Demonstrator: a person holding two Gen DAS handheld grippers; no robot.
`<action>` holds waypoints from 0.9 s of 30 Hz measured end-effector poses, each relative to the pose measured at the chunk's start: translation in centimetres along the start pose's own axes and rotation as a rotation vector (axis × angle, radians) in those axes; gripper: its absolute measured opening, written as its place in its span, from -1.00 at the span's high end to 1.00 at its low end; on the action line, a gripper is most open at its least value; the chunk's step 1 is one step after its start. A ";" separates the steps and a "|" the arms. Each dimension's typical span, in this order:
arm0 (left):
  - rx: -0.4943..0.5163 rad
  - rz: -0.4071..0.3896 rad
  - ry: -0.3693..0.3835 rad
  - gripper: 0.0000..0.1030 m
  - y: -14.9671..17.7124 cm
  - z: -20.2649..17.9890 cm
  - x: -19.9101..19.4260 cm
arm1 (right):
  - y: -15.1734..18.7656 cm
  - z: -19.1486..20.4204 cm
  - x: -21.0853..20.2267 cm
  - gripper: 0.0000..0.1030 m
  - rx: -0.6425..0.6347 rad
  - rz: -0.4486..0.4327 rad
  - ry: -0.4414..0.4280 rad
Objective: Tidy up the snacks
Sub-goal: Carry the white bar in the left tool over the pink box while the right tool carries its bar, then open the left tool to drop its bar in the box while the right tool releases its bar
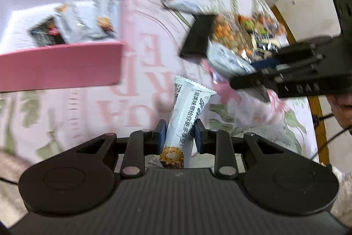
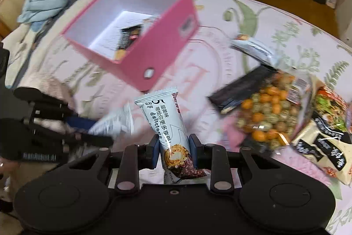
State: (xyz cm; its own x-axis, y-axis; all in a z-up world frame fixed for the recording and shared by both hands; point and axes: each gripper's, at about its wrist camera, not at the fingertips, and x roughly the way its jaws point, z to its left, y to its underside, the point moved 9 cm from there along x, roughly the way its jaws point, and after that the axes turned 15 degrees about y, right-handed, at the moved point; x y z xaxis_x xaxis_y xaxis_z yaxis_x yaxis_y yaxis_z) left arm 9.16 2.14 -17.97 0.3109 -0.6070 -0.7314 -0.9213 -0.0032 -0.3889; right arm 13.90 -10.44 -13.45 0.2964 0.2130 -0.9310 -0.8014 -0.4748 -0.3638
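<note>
At the far left sits the pink box (image 1: 61,65), open at the top, on the flowered cloth (image 1: 143,41) that covers the bench. A few wrapped snacks (image 1: 85,25) already lie on its white floor, one of them a dark packet, so the sorting is under way but the box looks far from full.

Moving right, the left claw (image 1: 178,133) is clamped on a white snack bar (image 1: 187,111), which stands up between its blue pads (image 1: 161,133) just beside the near corner of the box. My guess is that this bar goes into the box next.

Further right the right claw (image 2: 175,147) grips a second white bar (image 2: 169,124) of the same kind, pinched low on the wrapper with the crimped end pointing up and away. Both claws hang above the cloth, close to each other, each with a bar in hand.

To the right of them the loose pile remains: another white bar (image 2: 250,45) lying alone on the cloth, a black packet (image 2: 239,89), a clear bag of orange and green coated nuts (image 2: 266,118), and at the edge more printed bags (image 2: 325,124) overlapping one another. I would judge roughly half the work left: the two bars in hand, then the pile.
</note>
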 end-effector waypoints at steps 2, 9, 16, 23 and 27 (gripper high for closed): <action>-0.009 -0.048 -0.022 0.50 -0.3 0.8 -2.5 | -0.6 1.5 -1.0 0.37 -0.015 -0.011 -0.024; -0.047 -0.229 -0.077 0.50 -3.2 3.8 -9.7 | -5.1 6.7 -4.0 0.37 -0.113 -0.137 -0.084; -0.120 -0.351 -0.179 0.50 -7.9 8.6 -12.7 | -12.3 10.6 -2.4 0.37 -0.195 -0.271 -0.091; -0.226 -0.389 -0.354 0.50 -12.2 16.6 -11.7 | -16.2 12.8 6.2 0.37 -0.094 -0.206 -0.086; -0.268 -0.373 -0.466 0.50 -13.0 20.5 -9.6 | -16.2 13.8 10.7 0.37 -0.075 -0.151 -0.059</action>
State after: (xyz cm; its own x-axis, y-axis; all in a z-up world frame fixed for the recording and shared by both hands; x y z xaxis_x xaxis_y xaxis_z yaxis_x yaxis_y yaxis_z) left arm 22.94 24.33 -17.37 0.6338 -0.1193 -0.7643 -0.7399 -0.3817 -0.5540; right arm 22.88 11.30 -17.09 0.3772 0.3354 -0.8633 -0.7084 -0.4959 -0.5022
